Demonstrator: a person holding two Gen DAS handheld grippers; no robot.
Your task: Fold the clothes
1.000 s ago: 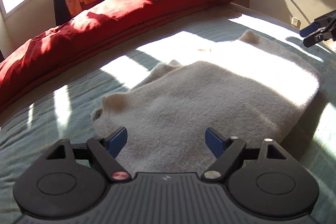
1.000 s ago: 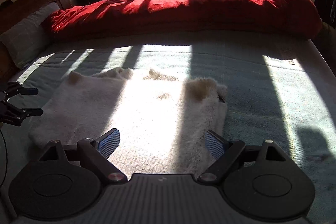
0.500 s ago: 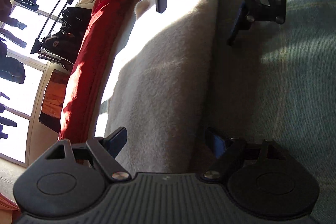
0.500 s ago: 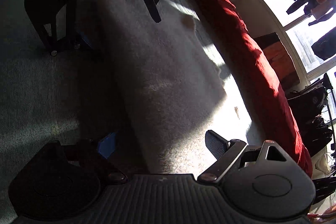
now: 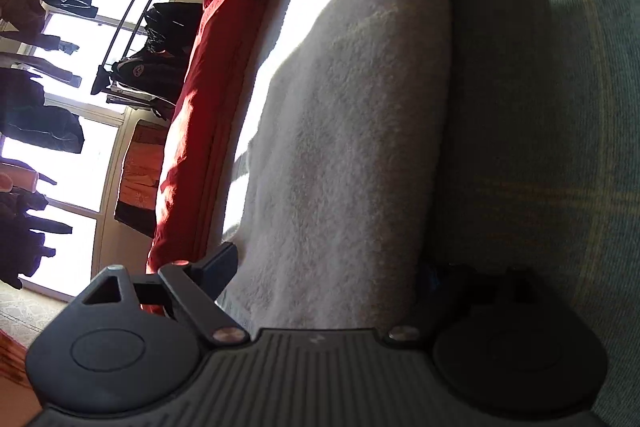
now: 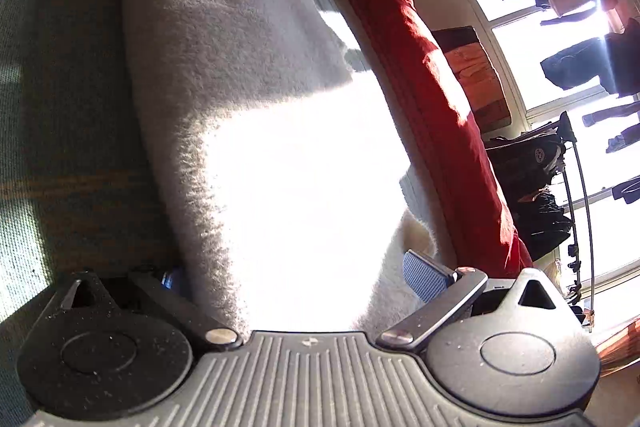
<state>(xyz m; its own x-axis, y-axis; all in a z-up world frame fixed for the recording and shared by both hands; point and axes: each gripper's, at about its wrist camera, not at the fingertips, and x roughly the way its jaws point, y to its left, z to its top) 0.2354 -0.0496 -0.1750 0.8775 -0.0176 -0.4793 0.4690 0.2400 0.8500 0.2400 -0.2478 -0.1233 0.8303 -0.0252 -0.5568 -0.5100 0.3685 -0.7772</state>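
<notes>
Fluffy white towel [image 5: 352, 131] lies flat on green bedspread [image 5: 560, 147], red duvet [image 5: 200, 107] at its 9 o'clock. Soft, thick, light, limp; will sag. Left gripper [image 5: 324, 267] and right gripper [image 6: 296, 275] opening, straddling towel's ends, not pinching. Best hold: near corners, through full thickness.

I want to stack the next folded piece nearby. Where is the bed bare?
Bare teal bedspread borders the white fleece garment on the side away from the red duvet. Between fleece and duvet only a narrow strip shows.
</notes>
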